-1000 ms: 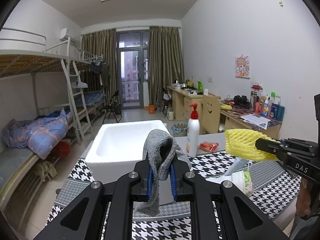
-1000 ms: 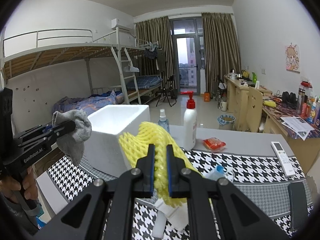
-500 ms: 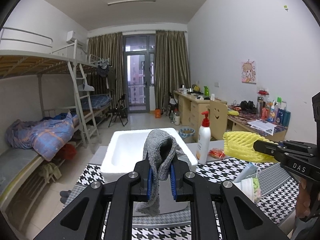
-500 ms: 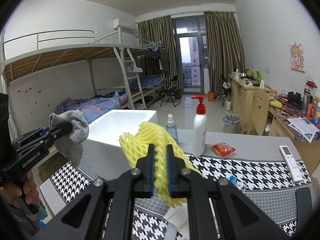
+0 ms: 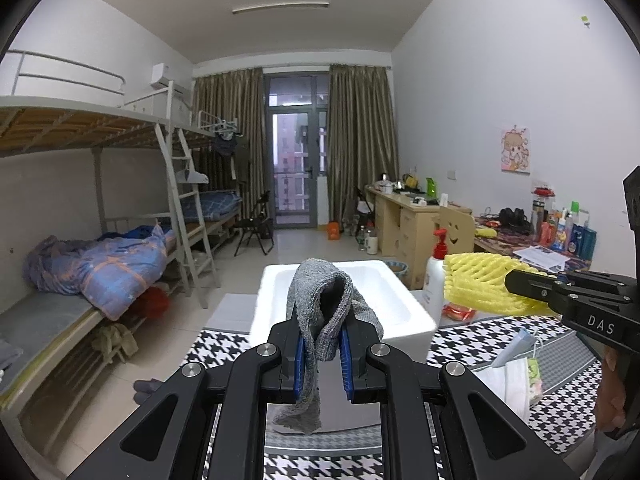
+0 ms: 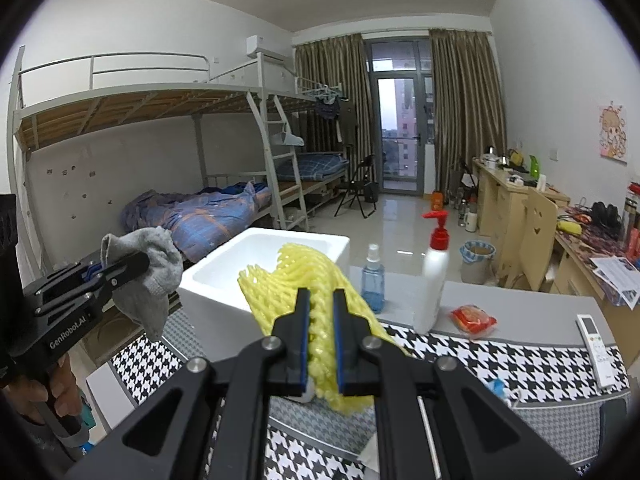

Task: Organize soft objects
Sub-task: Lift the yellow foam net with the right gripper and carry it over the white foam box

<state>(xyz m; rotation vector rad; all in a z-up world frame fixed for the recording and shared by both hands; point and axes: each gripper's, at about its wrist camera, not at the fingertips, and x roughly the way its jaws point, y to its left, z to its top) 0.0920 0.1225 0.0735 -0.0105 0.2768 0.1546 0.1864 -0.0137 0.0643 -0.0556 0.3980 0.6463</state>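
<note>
A table (image 6: 520, 312) with a black-and-white checked cloth (image 6: 500, 356) filled the foreground, and behind it the room held a bunk bed (image 6: 160, 128) on the left and a desk (image 6: 504, 196) along the right wall. On the table's far left part stood a white foam box (image 6: 224, 280), open at the top, the biggest thing on the table. Just right of the box stood a white pump bottle (image 6: 434, 280) with a red top, and between the bottle and the box a small blue spray bottle (image 6: 373, 280). A red packet (image 6: 473, 319) lay near the pump bottle, and a white remote (image 6: 596, 344) lay well apart at the right edge. Some face masks (image 5: 516, 376) lay on the cloth at the near right.

The left gripper (image 5: 322, 354) was pinching a grey sock (image 5: 320, 312), which folded over the fingertips and hung down in front of the box, hiding part of the near wall of the box. The right gripper (image 6: 321, 340) was pressed together on a yellow foam net (image 6: 304, 280), held above the cloth, near the right corner of the box. Both soft things were in the air, outside the box. A hand (image 6: 36, 392) held the left gripper's handle.
</note>
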